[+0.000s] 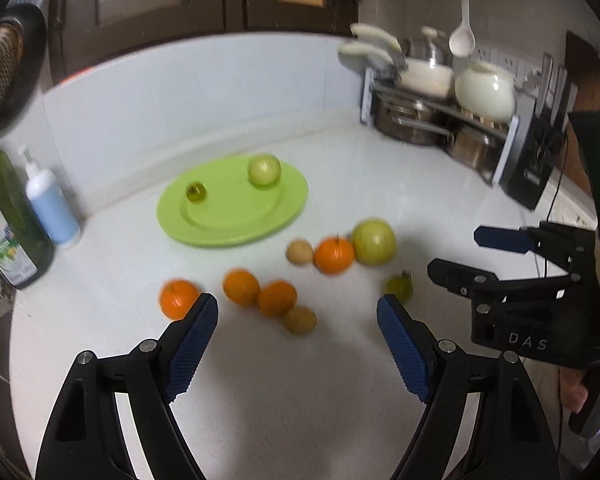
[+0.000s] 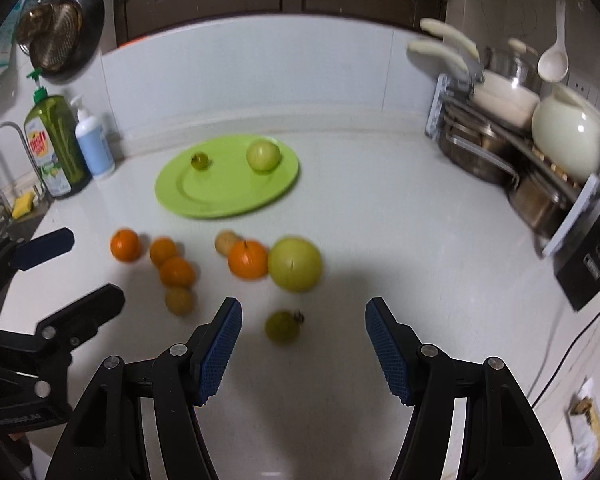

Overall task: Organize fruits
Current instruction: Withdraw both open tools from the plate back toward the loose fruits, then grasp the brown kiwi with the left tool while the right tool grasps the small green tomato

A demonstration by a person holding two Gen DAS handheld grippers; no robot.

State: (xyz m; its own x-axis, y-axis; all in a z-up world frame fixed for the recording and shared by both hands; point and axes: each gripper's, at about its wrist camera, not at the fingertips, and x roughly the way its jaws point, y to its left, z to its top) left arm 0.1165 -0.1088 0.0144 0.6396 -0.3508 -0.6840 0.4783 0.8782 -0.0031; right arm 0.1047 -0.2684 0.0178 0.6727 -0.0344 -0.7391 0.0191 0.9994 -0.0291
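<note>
Left wrist view shows the left gripper (image 1: pixel 297 312) with its jaws spread wide and holding nothing above the white counter (image 1: pixel 340 184), while a green plate (image 1: pixel 224 232) farther back holds a pale green apple (image 1: pixel 264 171) and a small dark green fruit (image 1: pixel 196 192) (both near its far rim). Right wrist view has the right gripper (image 2: pixel 303 316) equally spread and empty, a small green fruit (image 2: pixel 282 327) lying on the counter between its fingers, with a large green apple (image 2: pixel 295 264) touching an orange (image 2: pixel 247 259) just beyond, and more oranges (image 2: pixel 177 271) loose to the left.
</note>
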